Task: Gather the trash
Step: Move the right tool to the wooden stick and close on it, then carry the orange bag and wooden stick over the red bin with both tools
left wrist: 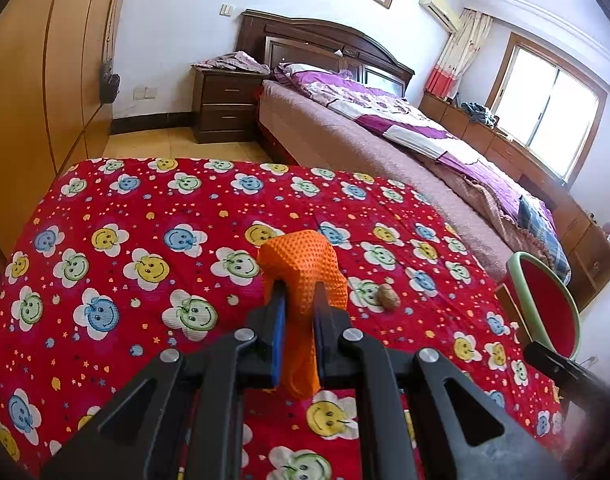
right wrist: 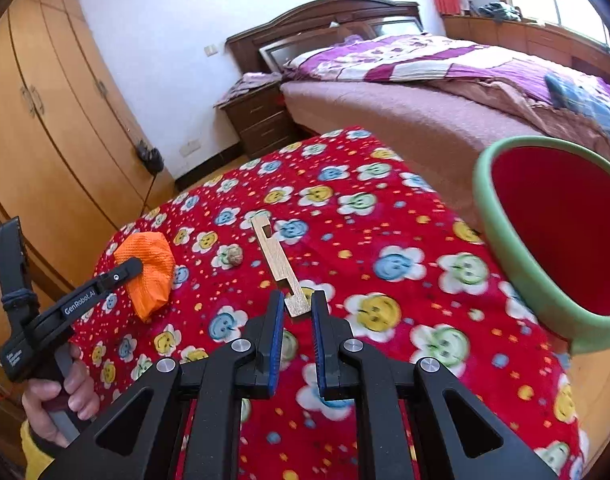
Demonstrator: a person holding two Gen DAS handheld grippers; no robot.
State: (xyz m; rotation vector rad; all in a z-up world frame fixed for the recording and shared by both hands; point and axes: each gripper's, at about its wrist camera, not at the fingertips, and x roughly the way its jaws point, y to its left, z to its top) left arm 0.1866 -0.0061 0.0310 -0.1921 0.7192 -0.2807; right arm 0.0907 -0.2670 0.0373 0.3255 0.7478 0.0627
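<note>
Pinching only the end of the gold strip (right wrist: 280, 265), the right gripper (right wrist: 297, 305) could let it slip before the bin (right wrist: 505, 248) nearby; left gripper (left wrist: 297, 286) clamps an orange wad (left wrist: 303, 264).

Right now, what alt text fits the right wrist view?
The right hand-held gripper pinches a flat gold strip above a red smiley-flower cloth. A red bin sits right; the left hand-held gripper grips orange trash.
</note>
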